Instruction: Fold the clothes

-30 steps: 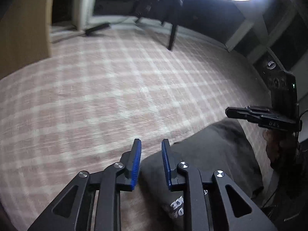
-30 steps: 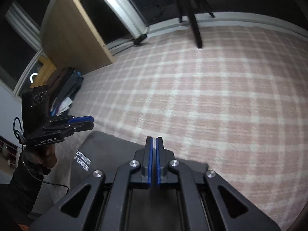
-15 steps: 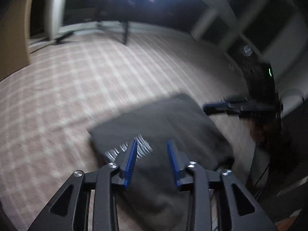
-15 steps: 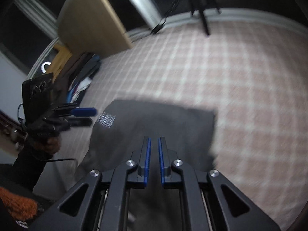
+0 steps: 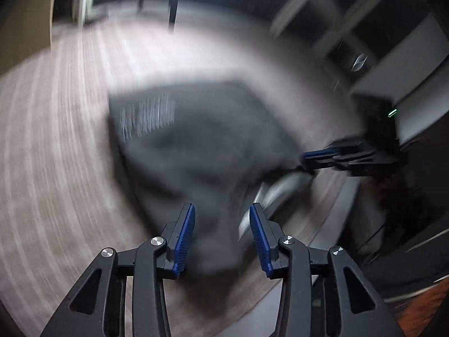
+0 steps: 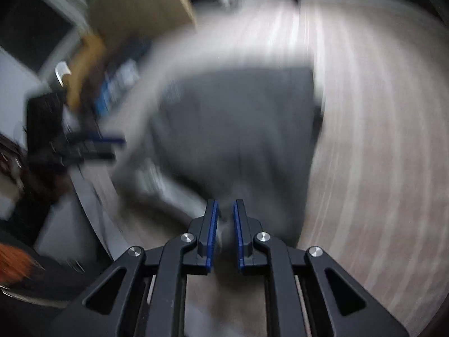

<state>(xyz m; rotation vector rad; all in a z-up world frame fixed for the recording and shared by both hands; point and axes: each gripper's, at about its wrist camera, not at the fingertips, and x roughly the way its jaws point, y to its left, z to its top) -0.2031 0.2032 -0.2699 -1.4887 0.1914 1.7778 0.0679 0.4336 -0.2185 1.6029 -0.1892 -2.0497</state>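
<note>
A dark grey folded garment (image 5: pixel 202 140) with a white print (image 5: pixel 146 118) near its far left corner lies on the pink checked cover (image 5: pixel 56 154). My left gripper (image 5: pixel 221 210) hangs open over the garment's near edge, with cloth showing below the gap and no pad pressing on it. My right gripper (image 5: pixel 308 158) shows at the garment's right side. In the right wrist view the garment (image 6: pixel 238 118) fills the middle, and my right gripper (image 6: pixel 226 205) stands open by a narrow gap above its near end. My left gripper (image 6: pixel 112 143) is at the left. Both views are heavily blurred.
The cover's near edge (image 5: pixel 336 210) runs past the garment's right side, with dark floor beyond. A tripod leg (image 5: pixel 172 14) stands at the back. A wooden board (image 6: pixel 140 5) and a pile of things (image 6: pixel 112 84) sit at the left. The checked cover (image 6: pixel 378 140) stretches to the right.
Both grippers have pulled back towards the near edge and sunk, so the whole garment now lies ahead of them. The right gripper's pads, pressed together before, have parted a little. The left gripper's jaws have widened.
</note>
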